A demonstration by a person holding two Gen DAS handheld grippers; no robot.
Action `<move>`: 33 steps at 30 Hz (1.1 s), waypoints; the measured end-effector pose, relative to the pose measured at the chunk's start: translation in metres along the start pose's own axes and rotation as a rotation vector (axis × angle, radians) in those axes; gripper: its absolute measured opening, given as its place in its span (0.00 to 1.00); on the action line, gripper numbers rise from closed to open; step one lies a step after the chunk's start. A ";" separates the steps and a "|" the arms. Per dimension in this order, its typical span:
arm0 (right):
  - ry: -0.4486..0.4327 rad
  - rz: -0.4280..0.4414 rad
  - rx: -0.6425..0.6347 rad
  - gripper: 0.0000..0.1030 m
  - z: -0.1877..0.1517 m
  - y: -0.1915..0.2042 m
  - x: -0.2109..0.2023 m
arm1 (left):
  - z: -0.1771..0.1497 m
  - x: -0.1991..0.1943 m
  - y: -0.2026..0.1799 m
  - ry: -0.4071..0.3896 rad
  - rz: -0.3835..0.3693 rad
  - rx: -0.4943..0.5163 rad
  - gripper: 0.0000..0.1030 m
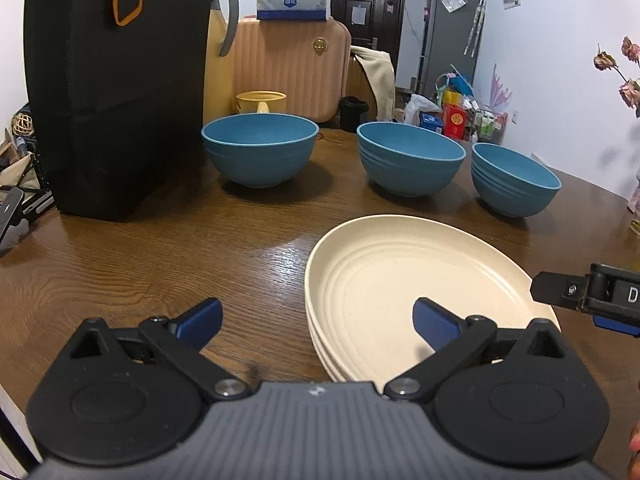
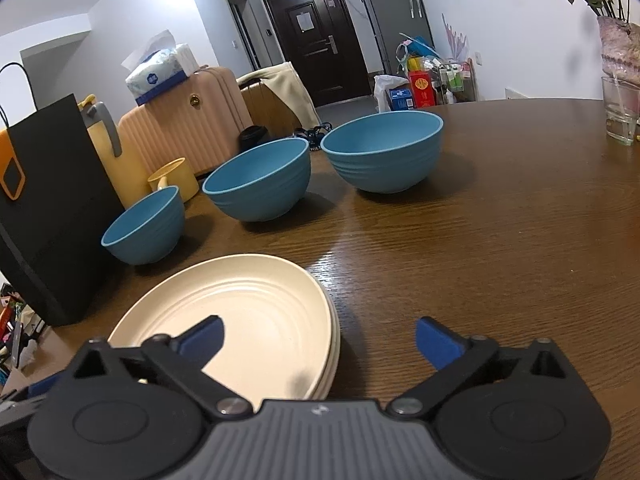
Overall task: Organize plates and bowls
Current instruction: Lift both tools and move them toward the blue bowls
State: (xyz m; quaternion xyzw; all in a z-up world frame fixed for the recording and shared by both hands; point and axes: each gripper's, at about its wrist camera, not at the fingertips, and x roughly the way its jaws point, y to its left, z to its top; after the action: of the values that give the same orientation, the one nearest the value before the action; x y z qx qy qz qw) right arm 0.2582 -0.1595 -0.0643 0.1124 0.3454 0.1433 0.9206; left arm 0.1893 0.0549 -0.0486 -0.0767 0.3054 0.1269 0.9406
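While both sets of jaws stand released and empty, I see my left gripper and right gripper flanking the stack of cream plates on the worktop, three blue bowls beyond.

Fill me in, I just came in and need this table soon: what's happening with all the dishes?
A person holds a two-finger gripper in each hand over a stack of cream ribbed plastic plates on the brown wooden table. Both the left gripper and the right gripper stand open and hold nothing. Three blue ribbed bowls, the left bowl, the middle bowl and the right bowl, sit apart in a row behind the plates, not yet stacked.
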 end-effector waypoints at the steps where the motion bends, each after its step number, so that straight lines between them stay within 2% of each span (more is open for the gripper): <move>1: 0.005 0.000 -0.001 1.00 0.000 0.000 0.000 | 0.000 -0.001 0.001 -0.001 0.001 -0.002 1.00; 13: 0.003 -0.007 -0.010 1.00 0.008 0.000 -0.004 | 0.013 -0.005 0.013 0.007 -0.001 -0.026 1.00; 21: 0.004 0.010 -0.023 1.00 0.019 0.009 0.000 | 0.038 -0.009 0.028 -0.005 0.003 -0.045 1.00; 33: 0.001 0.064 -0.070 1.00 0.056 0.057 0.017 | 0.087 0.013 0.065 0.008 0.040 -0.076 1.00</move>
State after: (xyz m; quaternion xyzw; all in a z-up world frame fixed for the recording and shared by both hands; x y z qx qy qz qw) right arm 0.2971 -0.1068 -0.0160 0.0911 0.3367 0.1847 0.9188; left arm 0.2289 0.1390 0.0093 -0.1069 0.3055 0.1569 0.9331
